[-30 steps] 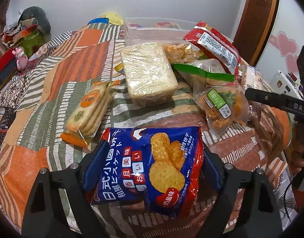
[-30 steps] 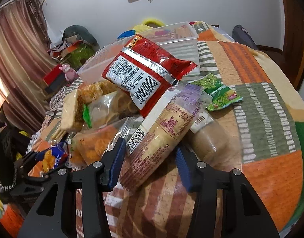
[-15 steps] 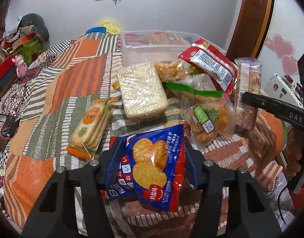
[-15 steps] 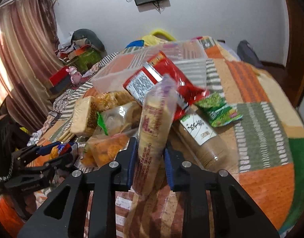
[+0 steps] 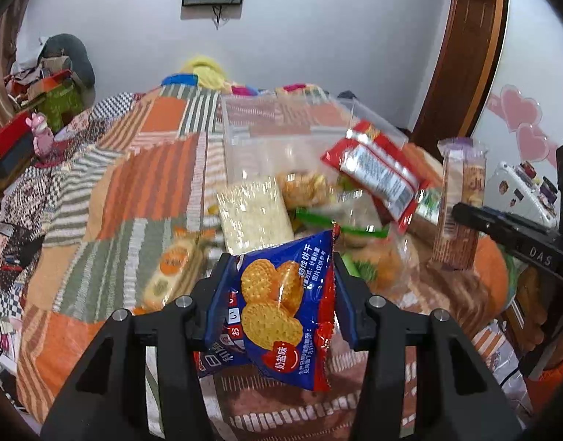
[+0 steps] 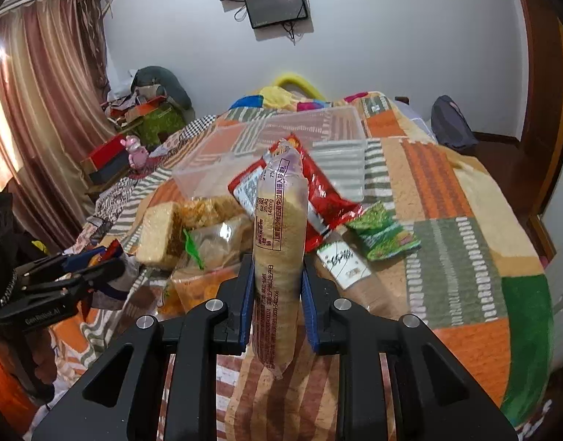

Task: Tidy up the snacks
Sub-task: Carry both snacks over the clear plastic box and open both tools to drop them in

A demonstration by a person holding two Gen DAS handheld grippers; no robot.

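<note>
Your left gripper [image 5: 279, 294] clamps the blue biscuit bag [image 5: 281, 312] — its lower left corner is hidden behind the finger. Your right gripper [image 6: 275, 290] pinches the long cracker sleeve [image 6: 277, 257], long axis upright, bottom end blurred. Both hang over the quilt [image 6: 446, 183]; the clear bin [image 6: 281, 147] sits beyond the snack pile.

Both wrist views look forward past their own fingers, close above the near end of the bed [image 5: 149, 169]. Each faces the far wall and shares the clear plastic bin [image 5: 281, 136] [image 6: 281, 136] and snack pile [image 5: 318, 202] [image 6: 215, 220].
</note>
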